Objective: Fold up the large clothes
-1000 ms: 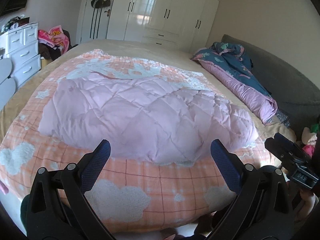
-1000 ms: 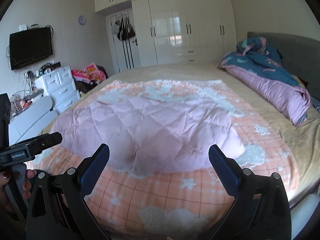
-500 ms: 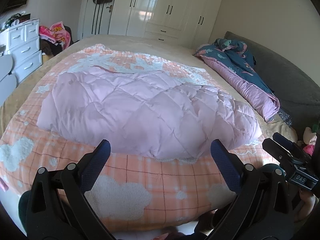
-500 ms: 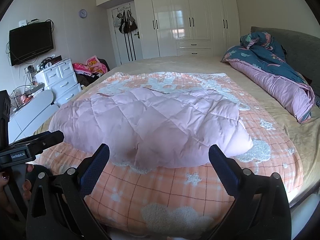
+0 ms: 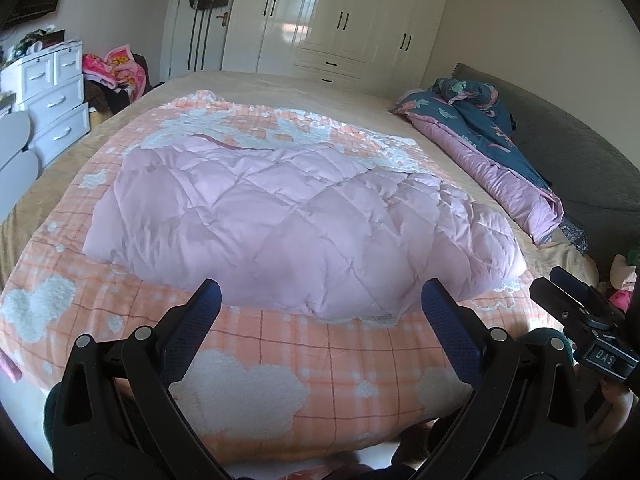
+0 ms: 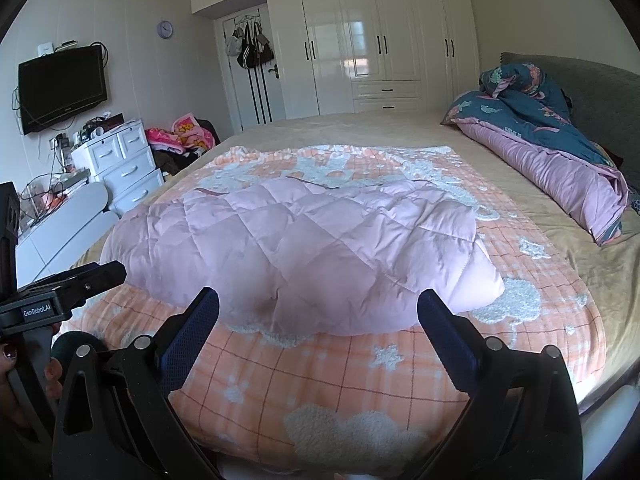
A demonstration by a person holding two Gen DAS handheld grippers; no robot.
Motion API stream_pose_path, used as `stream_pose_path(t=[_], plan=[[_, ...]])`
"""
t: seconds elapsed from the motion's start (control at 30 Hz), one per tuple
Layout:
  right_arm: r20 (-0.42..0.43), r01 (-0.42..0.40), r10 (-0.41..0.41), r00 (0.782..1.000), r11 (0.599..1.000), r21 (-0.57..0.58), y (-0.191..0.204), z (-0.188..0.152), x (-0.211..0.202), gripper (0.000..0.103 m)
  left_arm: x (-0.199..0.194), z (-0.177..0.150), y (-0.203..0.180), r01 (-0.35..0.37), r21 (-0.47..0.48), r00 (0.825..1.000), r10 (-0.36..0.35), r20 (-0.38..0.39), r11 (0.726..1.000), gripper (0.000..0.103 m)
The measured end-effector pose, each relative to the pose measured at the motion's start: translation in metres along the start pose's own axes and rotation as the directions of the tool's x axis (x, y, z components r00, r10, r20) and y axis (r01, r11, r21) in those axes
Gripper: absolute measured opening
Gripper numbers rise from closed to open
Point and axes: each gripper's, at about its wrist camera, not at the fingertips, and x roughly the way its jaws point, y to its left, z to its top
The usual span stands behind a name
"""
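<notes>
Only the right wrist view shows the television [image 6: 62, 87].

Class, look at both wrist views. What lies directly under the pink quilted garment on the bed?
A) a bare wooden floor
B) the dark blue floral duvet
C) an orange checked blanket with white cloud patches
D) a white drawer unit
C: the pink quilted garment rests on the orange checked blanket, whose cloud patches show around it; the blue floral duvet lies apart by the headboard.
</notes>
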Motion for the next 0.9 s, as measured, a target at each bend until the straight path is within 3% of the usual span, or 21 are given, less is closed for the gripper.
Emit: stream_pose_path(t=[0.9], plan=[[0.002,0.0,0.0,1.0,1.0,-0.002,0.0015,0.0001,-0.0018,0.099,-0.0049,0.0001,-0.003,-0.027,0.007,1.0,0.027,0.002,1.0,0.094]])
